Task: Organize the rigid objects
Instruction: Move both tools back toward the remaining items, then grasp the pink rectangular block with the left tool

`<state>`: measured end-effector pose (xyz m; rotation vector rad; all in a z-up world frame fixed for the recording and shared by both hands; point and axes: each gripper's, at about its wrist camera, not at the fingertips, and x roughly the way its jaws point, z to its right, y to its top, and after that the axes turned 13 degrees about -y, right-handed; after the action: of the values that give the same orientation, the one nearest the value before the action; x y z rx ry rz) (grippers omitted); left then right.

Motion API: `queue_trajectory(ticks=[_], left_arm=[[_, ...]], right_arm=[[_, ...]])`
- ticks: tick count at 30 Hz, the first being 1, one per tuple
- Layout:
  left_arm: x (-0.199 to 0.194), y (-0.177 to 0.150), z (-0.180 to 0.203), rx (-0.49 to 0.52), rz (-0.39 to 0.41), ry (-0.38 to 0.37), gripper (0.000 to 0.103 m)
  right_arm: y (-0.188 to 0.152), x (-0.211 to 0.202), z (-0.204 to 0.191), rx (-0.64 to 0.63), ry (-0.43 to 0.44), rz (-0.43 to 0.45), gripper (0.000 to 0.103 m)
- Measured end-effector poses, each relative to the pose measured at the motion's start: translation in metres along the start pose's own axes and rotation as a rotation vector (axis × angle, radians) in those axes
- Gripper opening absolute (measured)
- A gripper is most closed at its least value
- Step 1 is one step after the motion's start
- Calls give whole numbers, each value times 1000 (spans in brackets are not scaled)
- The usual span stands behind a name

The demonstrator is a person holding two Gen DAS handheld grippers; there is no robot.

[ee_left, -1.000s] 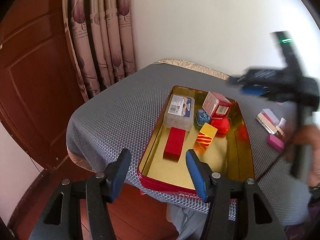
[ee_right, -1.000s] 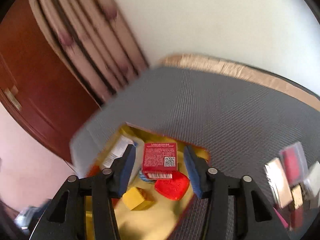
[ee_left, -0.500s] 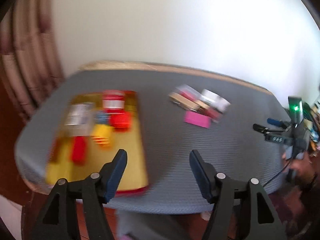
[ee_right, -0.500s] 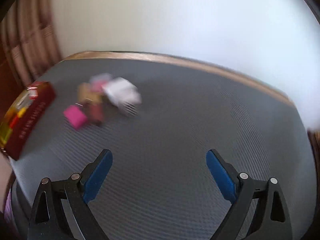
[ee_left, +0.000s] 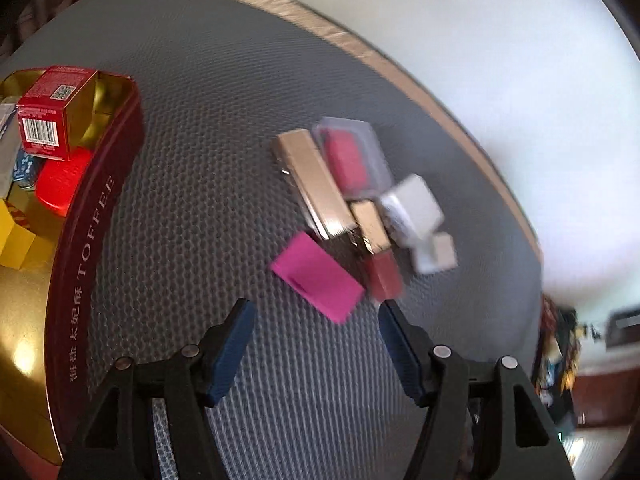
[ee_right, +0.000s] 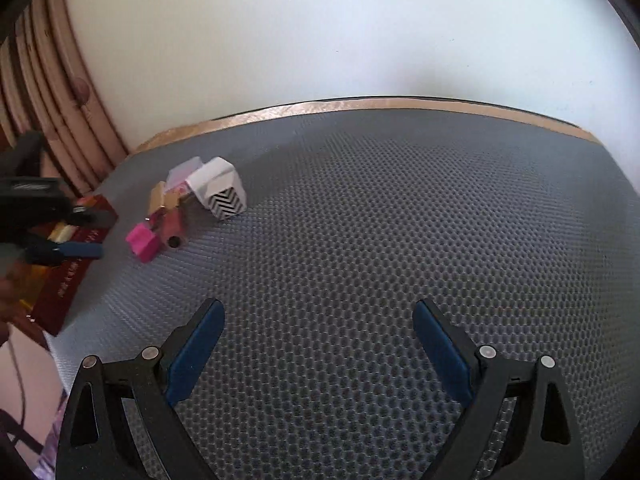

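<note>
1. A plain white wall (ee_right: 320, 32) fills the frame from 10 to 2 o'clock in the right wrist view, evenly lit.
2. Pinkish-beige pleated curtains (ee_right: 52, 92) hang at 9 to 10 o'clock, with a faint printed motif.
3. The table (ee_right: 380, 220) is covered by a grey mat with a honeycomb texture, reaching from centre to 6 o'clock.
4. A tan, shiny cloth edge (ee_right: 360, 103) borders the mat's far side, against the wall.
5. In the left wrist view, at 4 o'clock, blurred colourful clutter (ee_left: 558, 344) and dark reddish-brown woodwork (ee_left: 600, 396) stand beyond the table.
</note>
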<state>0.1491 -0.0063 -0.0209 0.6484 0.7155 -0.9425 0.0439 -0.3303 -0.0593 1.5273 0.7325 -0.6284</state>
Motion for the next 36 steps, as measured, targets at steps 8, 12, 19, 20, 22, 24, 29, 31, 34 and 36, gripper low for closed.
queue_trajectory(ticks=[8,12,19,20,22,24,29,31,34,36], left_arm=[[26,13,6,-83,-20,79,66],[38,17,6,-135,-29,90,66],[54,15,4,-136,-7,136,52],[52,14,3,-129,2,146,46],[46,12,1,-115,12,104,21],[37,10,-1,-96,27,116,0],[41,-6,-22,-117,-42,57,0],[41,-7,-32,-183,-48,-11,1],[43,1,-32,-231,-64,-49,35],[47,7,-22,-210,-44,-14,44]], right_arm=[[-3,-10,10,15,82,18,94],[-4,-14,14,24,106,23,94],[-4,-16,17,38,122,16,96],[-3,-15,17,38,123,14,96],[-3,-15,17,39,120,10,96],[-3,-16,18,41,120,9,96],[-3,-15,18,41,112,1,97],[-3,-14,17,37,107,-5,97],[-2,-9,13,26,99,-18,97],[-2,-9,11,18,89,-19,97]])
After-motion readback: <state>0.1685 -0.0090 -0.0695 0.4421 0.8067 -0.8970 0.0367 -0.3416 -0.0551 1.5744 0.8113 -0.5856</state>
